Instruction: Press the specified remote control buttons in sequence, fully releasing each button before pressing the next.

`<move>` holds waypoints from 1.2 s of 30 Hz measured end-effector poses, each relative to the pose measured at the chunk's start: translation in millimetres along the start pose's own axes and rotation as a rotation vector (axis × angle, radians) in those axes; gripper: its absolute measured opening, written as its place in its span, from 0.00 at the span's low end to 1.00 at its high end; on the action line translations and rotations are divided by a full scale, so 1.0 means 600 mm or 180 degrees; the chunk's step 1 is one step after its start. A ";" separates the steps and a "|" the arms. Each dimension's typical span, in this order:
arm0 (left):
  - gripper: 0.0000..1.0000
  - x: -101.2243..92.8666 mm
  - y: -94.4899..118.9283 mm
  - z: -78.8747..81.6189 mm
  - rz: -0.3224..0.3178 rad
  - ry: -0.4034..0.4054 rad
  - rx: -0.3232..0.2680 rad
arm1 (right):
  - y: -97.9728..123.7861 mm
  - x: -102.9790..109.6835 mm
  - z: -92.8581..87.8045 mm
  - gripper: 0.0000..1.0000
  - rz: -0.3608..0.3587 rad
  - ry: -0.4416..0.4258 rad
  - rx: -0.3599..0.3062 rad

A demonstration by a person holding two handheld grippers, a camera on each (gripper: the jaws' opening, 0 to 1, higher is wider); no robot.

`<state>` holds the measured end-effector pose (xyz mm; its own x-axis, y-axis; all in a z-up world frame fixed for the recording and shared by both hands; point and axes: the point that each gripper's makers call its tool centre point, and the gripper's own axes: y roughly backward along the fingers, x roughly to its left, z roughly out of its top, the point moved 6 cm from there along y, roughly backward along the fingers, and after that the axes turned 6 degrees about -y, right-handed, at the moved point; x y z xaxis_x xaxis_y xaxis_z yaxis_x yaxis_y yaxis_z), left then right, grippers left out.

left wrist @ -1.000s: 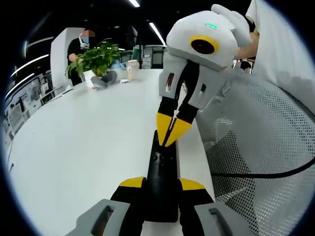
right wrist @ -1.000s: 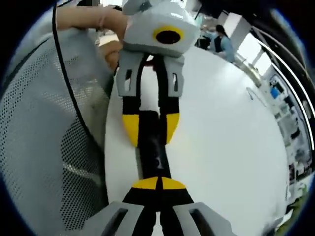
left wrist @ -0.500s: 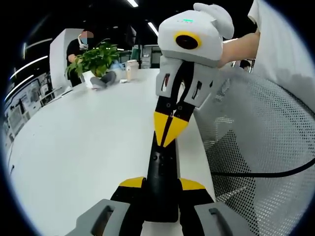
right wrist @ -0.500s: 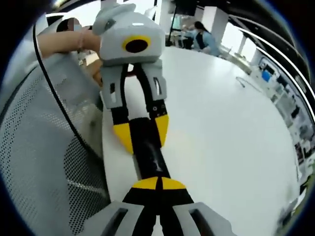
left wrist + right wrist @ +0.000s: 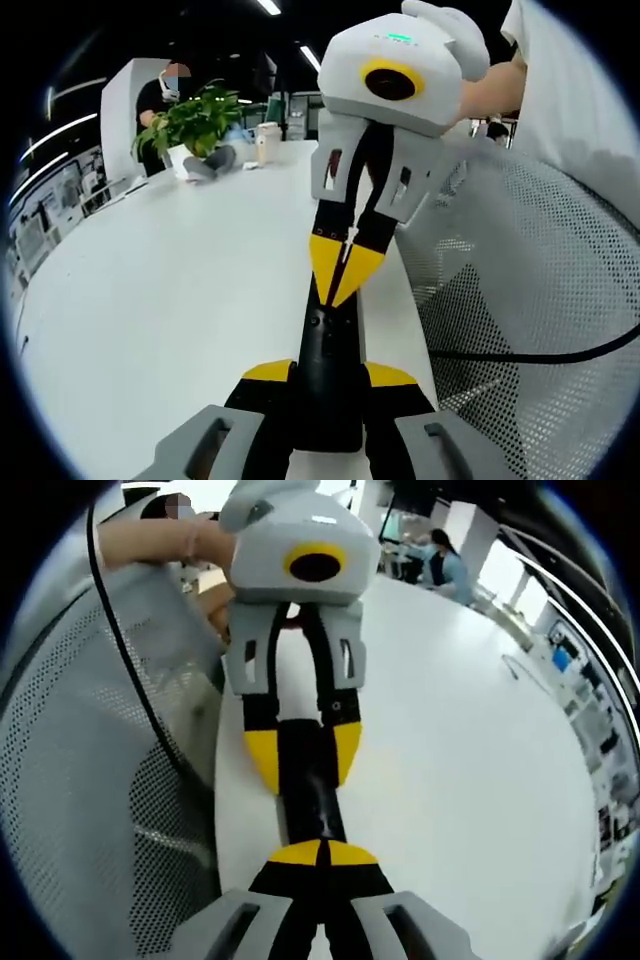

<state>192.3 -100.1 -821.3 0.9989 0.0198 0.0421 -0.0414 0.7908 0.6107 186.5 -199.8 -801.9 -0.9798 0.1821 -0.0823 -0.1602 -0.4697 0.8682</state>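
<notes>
So the black remote (image 5: 325,370) is clamped near one end between the left gripper's (image 5: 327,374) yellow tips and held out over the white table (image 5: 170,300). The right gripper (image 5: 338,281) is pinched closed, its tips brought down onto the far end of the remote. A potted plant (image 5: 195,120) can be seen far back on the table.

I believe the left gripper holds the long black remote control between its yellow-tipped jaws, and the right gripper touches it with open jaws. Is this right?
One detail is wrong: the right gripper has its jaws shut, tips together on the long black remote control, as the left gripper view shows. The left gripper does hold it between its yellow-tipped jaws.
</notes>
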 end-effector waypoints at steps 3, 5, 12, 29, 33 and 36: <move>0.24 -0.001 -0.001 0.001 0.0005 -0.0058 0.0032 | 0.000 0.002 -0.001 0.00 -0.0044 0.0067 0.0008; 0.24 -0.001 -0.001 0.001 0.0005 -0.0057 0.0034 | 0.000 0.001 -0.001 0.00 -0.0059 0.0058 -0.0009; 0.24 -0.001 0.000 0.000 0.0010 -0.0056 0.0038 | 0.002 0.012 -0.005 0.00 -0.0408 -0.0108 -0.0236; 0.24 0.000 0.000 0.000 0.0014 -0.0044 0.0036 | -0.002 0.046 0.001 0.00 -0.0390 0.0510 -0.0187; 0.24 0.000 0.000 0.001 0.0005 -0.0054 0.0042 | -0.006 0.042 0.008 0.00 -0.0384 0.0516 -0.0126; 0.24 0.000 -0.001 0.002 0.0015 -0.0042 0.0064 | -0.007 0.040 0.009 0.00 -0.0380 0.0488 -0.0100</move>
<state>192.4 -101.2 -820.7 0.9983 0.0154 0.0554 -0.0468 0.7783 0.6261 164.2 -188.9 -804.9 -0.9599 0.1057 -0.2595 -0.2778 -0.4797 0.8323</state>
